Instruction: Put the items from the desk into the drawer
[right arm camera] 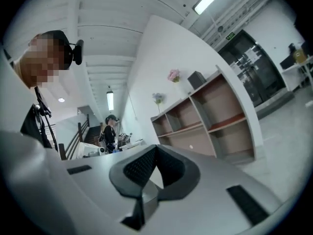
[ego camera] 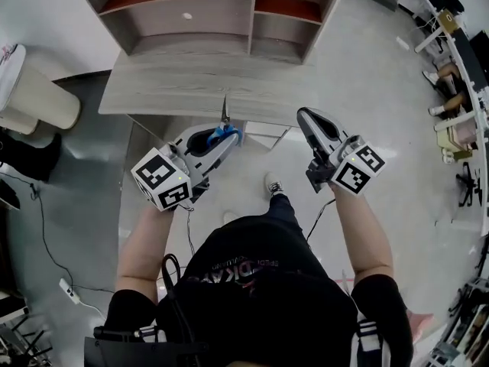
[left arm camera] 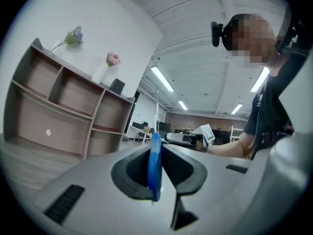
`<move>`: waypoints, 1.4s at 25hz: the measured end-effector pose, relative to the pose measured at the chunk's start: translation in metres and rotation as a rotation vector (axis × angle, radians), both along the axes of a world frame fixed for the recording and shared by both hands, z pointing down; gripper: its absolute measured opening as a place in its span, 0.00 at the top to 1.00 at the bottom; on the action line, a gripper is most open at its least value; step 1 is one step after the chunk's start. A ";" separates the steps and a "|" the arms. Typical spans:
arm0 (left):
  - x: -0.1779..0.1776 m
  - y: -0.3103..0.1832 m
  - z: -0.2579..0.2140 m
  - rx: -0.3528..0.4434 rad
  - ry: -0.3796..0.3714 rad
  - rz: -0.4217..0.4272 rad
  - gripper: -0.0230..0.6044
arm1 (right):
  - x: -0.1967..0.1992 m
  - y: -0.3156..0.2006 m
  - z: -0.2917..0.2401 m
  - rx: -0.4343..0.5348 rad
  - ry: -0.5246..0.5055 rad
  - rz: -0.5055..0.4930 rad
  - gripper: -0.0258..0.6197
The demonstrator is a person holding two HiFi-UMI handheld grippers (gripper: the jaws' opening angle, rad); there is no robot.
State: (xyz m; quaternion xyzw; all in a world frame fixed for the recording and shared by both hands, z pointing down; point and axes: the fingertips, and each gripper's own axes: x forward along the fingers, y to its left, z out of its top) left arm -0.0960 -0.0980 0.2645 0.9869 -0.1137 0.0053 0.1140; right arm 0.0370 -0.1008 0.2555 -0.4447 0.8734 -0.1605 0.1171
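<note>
Left gripper [ego camera: 225,138]: jaws clamped on blue-handled scissors [left arm camera: 154,165], held just below the worktop [ego camera: 168,90] edge. Right gripper [ego camera: 306,119]: jaws pressed together, empty. Likely mid-carry; next, the scissors must be lowered into the drawer, which I cannot clearly locate.

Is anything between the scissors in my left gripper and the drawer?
Nothing visible. The scissors, clamped in the left gripper, sit just left of what looks like the open drawer under the desk edge.
</note>
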 end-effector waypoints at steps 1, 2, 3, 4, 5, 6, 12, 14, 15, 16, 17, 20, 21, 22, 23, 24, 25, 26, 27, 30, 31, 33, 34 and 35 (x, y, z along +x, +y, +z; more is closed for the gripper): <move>0.002 0.002 0.004 0.000 -0.010 0.002 0.87 | 0.002 0.005 0.010 -0.018 -0.015 0.028 0.93; 0.005 0.004 0.008 0.002 -0.022 0.006 0.87 | 0.004 0.010 0.020 -0.036 -0.032 0.053 0.93; 0.007 0.008 0.013 0.004 -0.035 0.013 0.87 | 0.006 0.015 0.030 -0.054 -0.048 0.074 0.93; 0.010 0.012 0.018 0.006 -0.049 0.020 0.87 | 0.008 0.020 0.039 -0.072 -0.063 0.092 0.93; 0.013 0.016 0.023 0.007 -0.061 0.028 0.87 | 0.010 0.025 0.049 -0.089 -0.076 0.107 0.93; 0.016 0.020 0.028 0.007 -0.073 0.035 0.87 | 0.011 0.029 0.059 -0.105 -0.085 0.120 0.93; 0.034 0.039 0.051 0.004 -0.132 0.065 0.87 | 0.018 0.043 0.103 -0.189 -0.092 0.158 0.93; 0.042 0.044 0.057 0.009 -0.150 0.068 0.87 | 0.021 0.046 0.114 -0.208 -0.083 0.162 0.93; 0.046 0.046 0.059 0.005 -0.152 0.066 0.86 | 0.022 0.049 0.119 -0.218 -0.079 0.161 0.94; 0.051 0.049 0.061 -0.002 -0.150 0.062 0.87 | 0.024 0.052 0.123 -0.227 -0.071 0.159 0.94; 0.056 0.051 0.062 -0.009 -0.146 0.054 0.87 | 0.026 0.055 0.128 -0.234 -0.056 0.155 0.94; 0.070 0.057 0.069 -0.019 -0.142 0.019 0.87 | 0.030 0.062 0.144 -0.251 0.007 0.127 0.94; 0.074 0.058 0.072 -0.022 -0.146 0.002 0.87 | 0.031 0.064 0.150 -0.260 0.017 0.114 0.94; 0.078 0.059 0.075 -0.027 -0.149 -0.017 0.87 | 0.033 0.066 0.156 -0.270 0.021 0.101 0.94; 0.082 0.060 0.078 -0.035 -0.150 -0.039 0.87 | 0.035 0.068 0.163 -0.281 0.020 0.089 0.94; 0.086 0.061 0.081 -0.044 -0.150 -0.061 0.87 | 0.038 0.070 0.171 -0.292 0.014 0.079 0.94; 0.090 0.062 0.084 -0.052 -0.150 -0.083 0.87 | 0.041 0.071 0.178 -0.304 0.004 0.070 0.94; 0.094 0.061 0.087 -0.058 -0.154 -0.103 0.87 | 0.045 0.071 0.186 -0.316 -0.010 0.063 0.94; 0.097 0.061 0.092 -0.065 -0.162 -0.123 0.87 | 0.047 0.070 0.194 -0.329 -0.021 0.056 0.94; 0.100 0.057 0.106 -0.095 -0.192 -0.182 0.87 | 0.047 0.065 0.218 -0.371 -0.042 0.025 0.94; 0.100 0.056 0.110 -0.104 -0.196 -0.198 0.87 | 0.046 0.063 0.226 -0.384 -0.047 0.015 0.94; 0.101 0.052 0.119 -0.108 -0.203 -0.225 0.87 | 0.045 0.057 0.240 -0.401 -0.057 0.004 0.94; 0.101 0.051 0.123 -0.106 -0.207 -0.236 0.87 | 0.044 0.055 0.246 -0.407 -0.062 0.004 0.94; 0.099 0.049 0.127 -0.101 -0.212 -0.246 0.87 | 0.042 0.052 0.252 -0.412 -0.066 0.005 0.93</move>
